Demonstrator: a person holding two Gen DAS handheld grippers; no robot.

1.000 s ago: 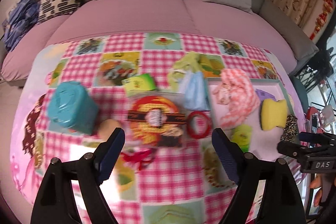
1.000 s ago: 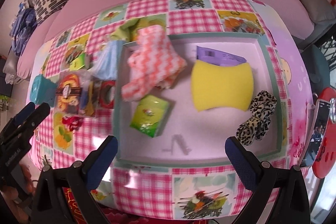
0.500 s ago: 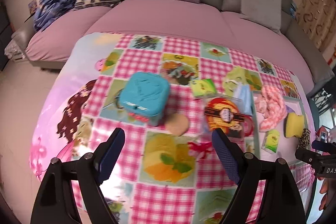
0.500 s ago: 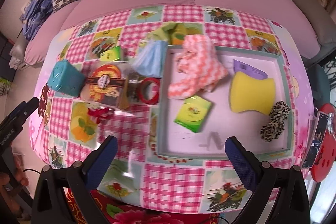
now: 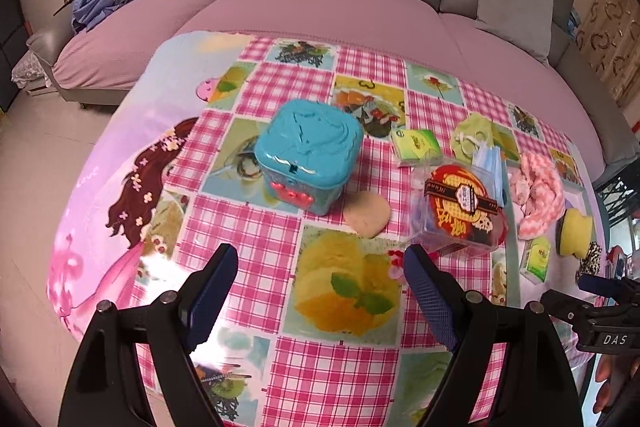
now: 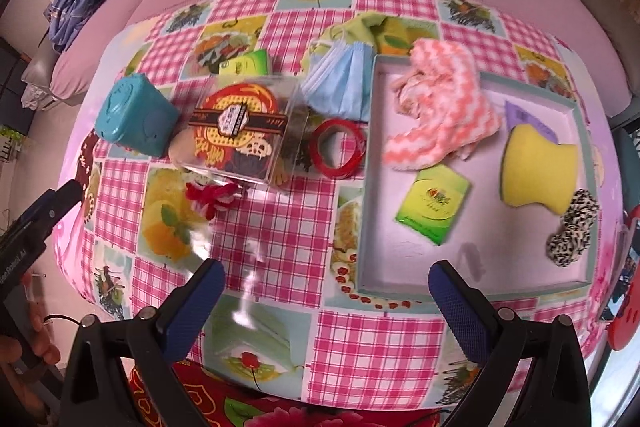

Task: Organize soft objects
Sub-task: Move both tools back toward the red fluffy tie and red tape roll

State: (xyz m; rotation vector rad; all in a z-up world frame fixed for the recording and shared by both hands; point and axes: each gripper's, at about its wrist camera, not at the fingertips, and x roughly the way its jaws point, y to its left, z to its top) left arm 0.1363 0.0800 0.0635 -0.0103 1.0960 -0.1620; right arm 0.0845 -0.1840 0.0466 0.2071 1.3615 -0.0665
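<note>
A shallow tray [image 6: 370, 187] at the table's right holds a pink-white cloth [image 6: 444, 107], a yellow sponge [image 6: 538, 167], a green tissue pack [image 6: 434, 203], a leopard scrunchie [image 6: 572, 231] and a purple packet [image 6: 528, 117]. Left of it lie a blue face mask [image 6: 344, 83], a red-white knit piece [image 6: 212, 197], a tan powder puff [image 5: 366, 214] and a second green pack [image 5: 416, 145]. My left gripper [image 5: 320, 287] is open and empty above the near table edge. My right gripper [image 6: 326, 301] is open and empty before the tray's left front corner.
A teal lidded box [image 5: 308, 155], a clear plastic box with a red-yellow label [image 6: 244, 131] and a red tape ring [image 6: 338, 147] stand left of the tray. A pink-grey sofa [image 5: 340, 3] curves behind the table. A red object [image 6: 626, 307] lies at the far right.
Both grippers have pulled back and swung left. The left view now centres on the teal box; the right view shows more of the table left of the tray. Both stay open.
</note>
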